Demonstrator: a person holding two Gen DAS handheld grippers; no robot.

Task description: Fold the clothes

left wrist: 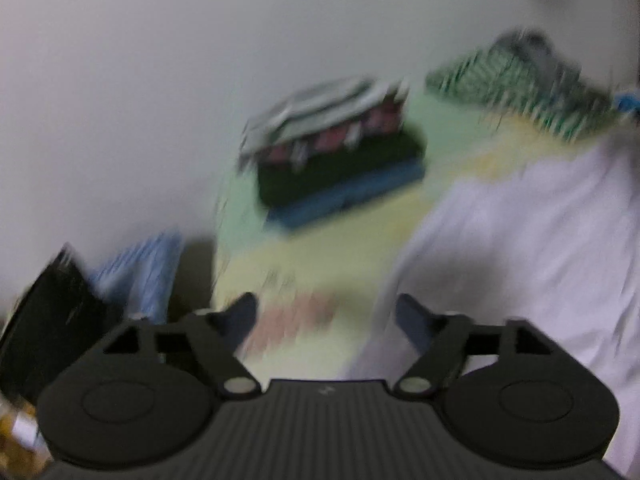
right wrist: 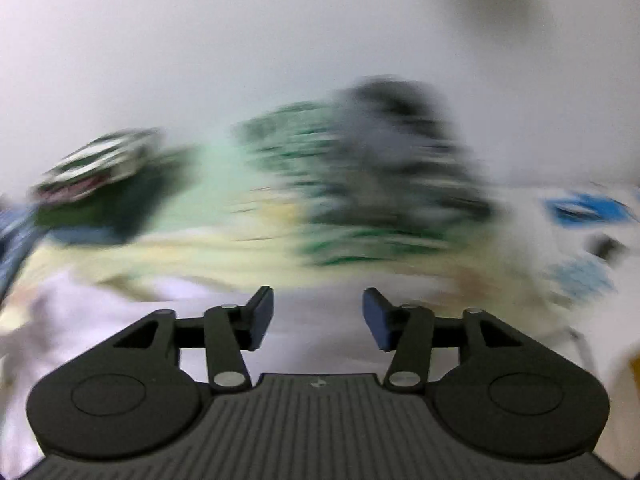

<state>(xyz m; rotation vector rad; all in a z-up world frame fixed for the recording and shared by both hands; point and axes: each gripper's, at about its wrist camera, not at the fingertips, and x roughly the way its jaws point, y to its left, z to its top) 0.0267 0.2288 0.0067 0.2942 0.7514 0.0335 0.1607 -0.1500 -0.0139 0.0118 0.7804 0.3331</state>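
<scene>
White garment (left wrist: 520,240) lies on the pastel sheet (left wrist: 312,256), under and ahead of both my claws. Left claw (left wrist: 326,316) gapes wide, empty. Right claw (right wrist: 318,312) also open, empty. Folded stack (left wrist: 336,152) and green-striped heap (right wrist: 360,200) sit beyond, blurred.

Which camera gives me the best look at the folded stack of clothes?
The left wrist view: the folded stack sits near the frame's centre, with striped, red, dark and blue layers distinguishable despite blur. The right wrist view catches it only at the left edge, smeared heavily by motion, layers barely separable.
</scene>
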